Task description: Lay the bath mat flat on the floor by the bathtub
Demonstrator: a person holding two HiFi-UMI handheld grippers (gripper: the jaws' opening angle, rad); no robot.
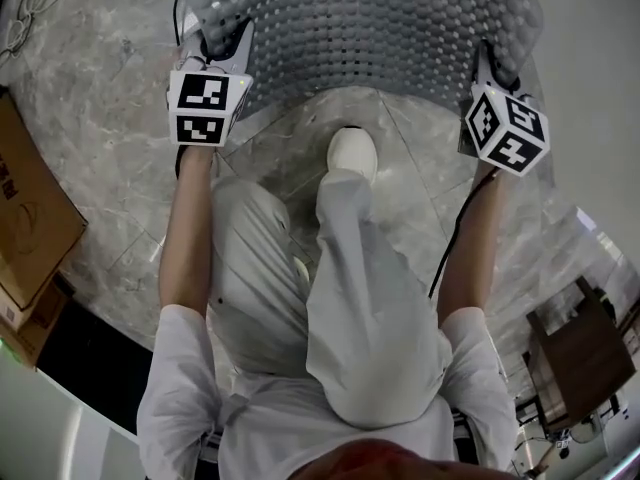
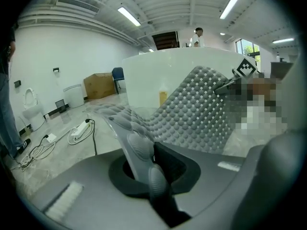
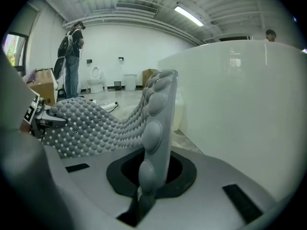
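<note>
Marble floor [image 1: 100, 78], glossy white tub [image 3: 240, 90], bumpy grey mat [image 1: 370, 28]

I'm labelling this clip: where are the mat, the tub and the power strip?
mat [image 1: 365, 28]: head view, middle of its bubbled grey surface.
tub [image 3: 240, 99]: right gripper view, its white outer wall.
power strip [image 2: 80, 129]: left gripper view, its white body on the floor.

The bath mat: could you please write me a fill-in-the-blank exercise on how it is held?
The number of grippers holding the bath mat is ____. The left gripper and right gripper are not open but ____ on its edge. Its colour is ____.
Missing words: two; shut; grey.
</note>
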